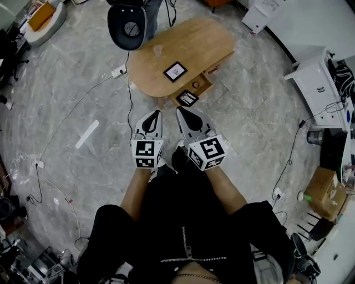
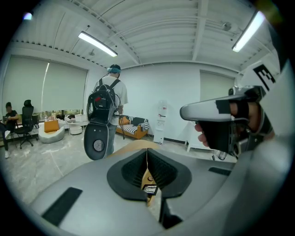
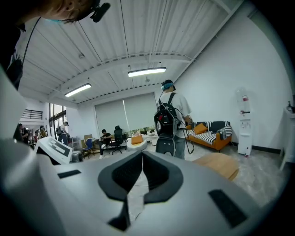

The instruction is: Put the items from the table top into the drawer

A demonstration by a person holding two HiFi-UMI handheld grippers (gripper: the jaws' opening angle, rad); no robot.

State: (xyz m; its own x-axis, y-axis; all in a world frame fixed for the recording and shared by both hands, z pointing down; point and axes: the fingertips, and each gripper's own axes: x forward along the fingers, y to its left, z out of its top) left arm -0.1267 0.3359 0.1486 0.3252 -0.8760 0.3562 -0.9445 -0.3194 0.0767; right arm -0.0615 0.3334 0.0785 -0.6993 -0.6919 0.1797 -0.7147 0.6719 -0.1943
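Nearest the camera, short of the desk, the person in black clothing holds both tools side by side above the grey marble floor, noses aimed at the desk. The left tool has its jaws pressed together with nothing between them. The right tool is likewise closed at the tips and empty. Each carries its marker cube at the rear, next to the person's forearms.

Both tools are well apart from the desk, with bare floor between. On the near side of the desk the drawer stands pulled out. A small round thing lies inside it, too small to identify, and a marker card sits at its near end. On the desk top lies a second marker card, about mid-desk. A small clear cup stands near the desk's far-left edge.

To the left of the desk a white power strip lies on the floor, with a cable running from it.

Beyond the desk's far-left end another person stands wearing a dark backpack with a round dial on it. Farther off, past that person, a striped sofa stands against the wall.
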